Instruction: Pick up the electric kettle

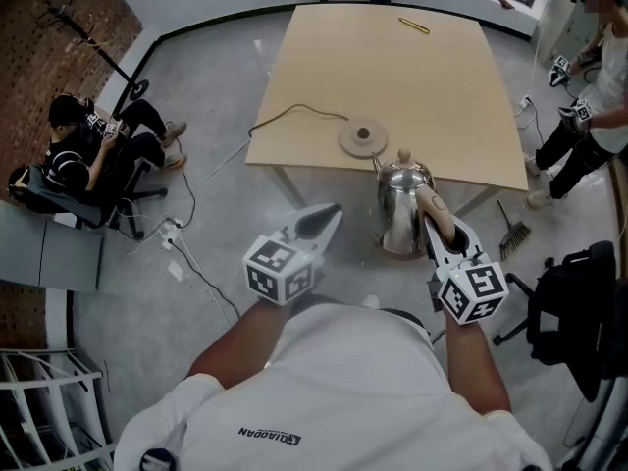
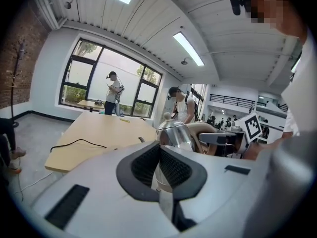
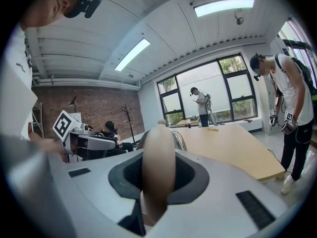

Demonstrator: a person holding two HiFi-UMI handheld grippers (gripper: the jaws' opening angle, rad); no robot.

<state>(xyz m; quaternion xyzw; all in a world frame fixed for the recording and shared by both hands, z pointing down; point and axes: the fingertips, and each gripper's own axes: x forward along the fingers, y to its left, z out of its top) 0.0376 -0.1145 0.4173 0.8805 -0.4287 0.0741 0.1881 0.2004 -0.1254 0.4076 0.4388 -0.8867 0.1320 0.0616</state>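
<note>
Just in front of the counter (image 1: 392,77), over the grey floor (image 1: 226,77) — holding up the shiny electric kettle (image 1: 397,214) with the right gripper (image 1: 434,229). Pinching its tan handle (image 3: 157,167) between the right jaws, snug on both sides. Seeing the round base (image 1: 363,137) and its black cord (image 1: 294,114) lying on the counter, apart from the kettle. Hovering the left gripper (image 1: 329,219) near the kettle's left side, not touching it — left jaws pressed together, pinching nothing.
</note>
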